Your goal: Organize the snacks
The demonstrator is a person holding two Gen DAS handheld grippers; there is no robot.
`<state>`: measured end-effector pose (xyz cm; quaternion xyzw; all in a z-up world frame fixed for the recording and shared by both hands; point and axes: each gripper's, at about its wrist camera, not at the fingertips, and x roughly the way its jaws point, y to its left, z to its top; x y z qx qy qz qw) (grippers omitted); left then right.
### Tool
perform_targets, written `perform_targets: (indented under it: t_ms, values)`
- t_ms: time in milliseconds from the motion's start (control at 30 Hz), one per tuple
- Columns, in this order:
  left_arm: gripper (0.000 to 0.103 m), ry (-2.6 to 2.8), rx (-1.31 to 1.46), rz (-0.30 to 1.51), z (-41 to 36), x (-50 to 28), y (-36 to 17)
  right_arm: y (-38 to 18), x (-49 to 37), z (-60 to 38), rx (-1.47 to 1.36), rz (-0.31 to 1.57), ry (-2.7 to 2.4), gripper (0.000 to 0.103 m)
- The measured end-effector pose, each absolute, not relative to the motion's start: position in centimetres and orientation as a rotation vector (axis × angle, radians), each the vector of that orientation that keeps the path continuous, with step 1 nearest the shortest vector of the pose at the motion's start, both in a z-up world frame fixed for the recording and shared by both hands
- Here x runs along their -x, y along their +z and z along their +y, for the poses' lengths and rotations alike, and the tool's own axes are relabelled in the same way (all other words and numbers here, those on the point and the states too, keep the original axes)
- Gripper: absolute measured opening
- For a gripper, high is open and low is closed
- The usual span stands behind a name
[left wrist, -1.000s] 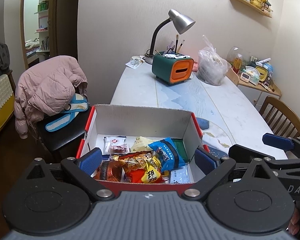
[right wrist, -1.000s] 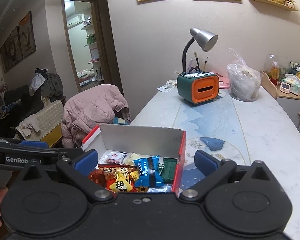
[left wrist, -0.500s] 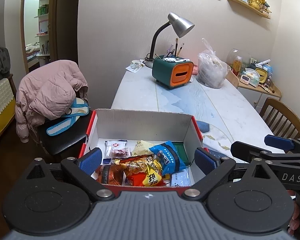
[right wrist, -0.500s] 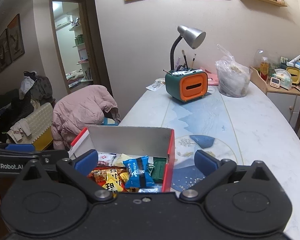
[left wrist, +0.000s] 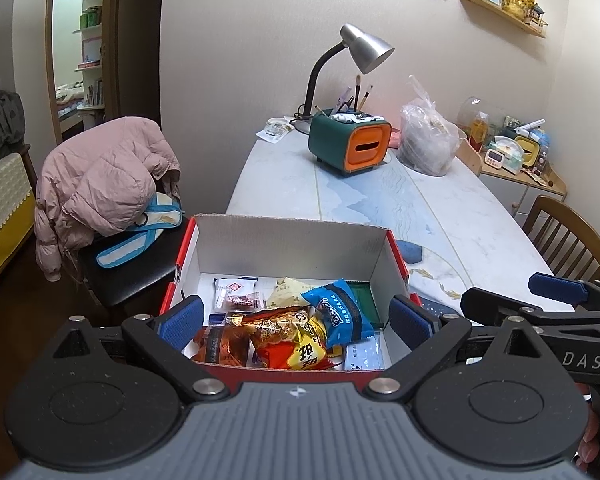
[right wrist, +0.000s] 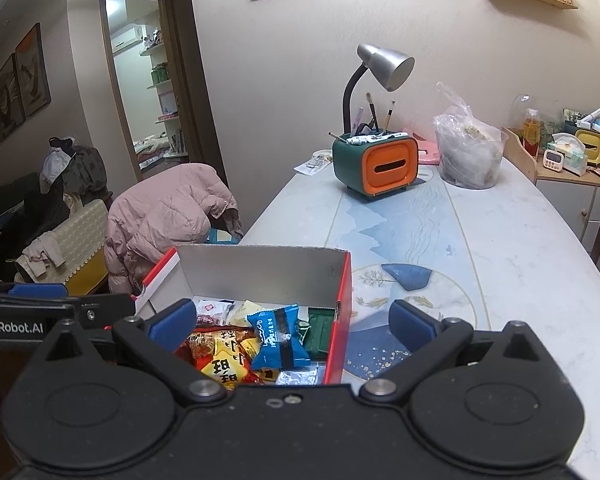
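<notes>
Both tongs have drawn back a little from the snack box (left wrist: 292, 240); left tongs (left wrist: 296, 320) and right tongs (right wrist: 294, 322) gape empty above it.

Glossy foil snack packets (left wrist: 284, 336) fill a matt cardboard box (left wrist: 292, 240) on the smooth marble-look table (left wrist: 440, 208).

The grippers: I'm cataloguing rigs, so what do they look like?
Both are black with blue finger pads and round pivot discs. The left gripper has a grey ribbed centre and reads "GenRobot.AI"; the right gripper reads "DAS".
</notes>
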<state>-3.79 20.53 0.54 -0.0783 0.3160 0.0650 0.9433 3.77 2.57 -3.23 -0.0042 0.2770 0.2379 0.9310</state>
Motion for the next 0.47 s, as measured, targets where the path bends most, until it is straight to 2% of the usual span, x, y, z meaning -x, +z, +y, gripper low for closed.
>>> perform_targets:
  t_ms: [467]
  values:
    - [0.1, 0.171, 0.171, 0.67, 18.4, 3.5, 0.5, -3.2, -4.1, 1.1, 0.013, 0.57, 0.517, 0.103]
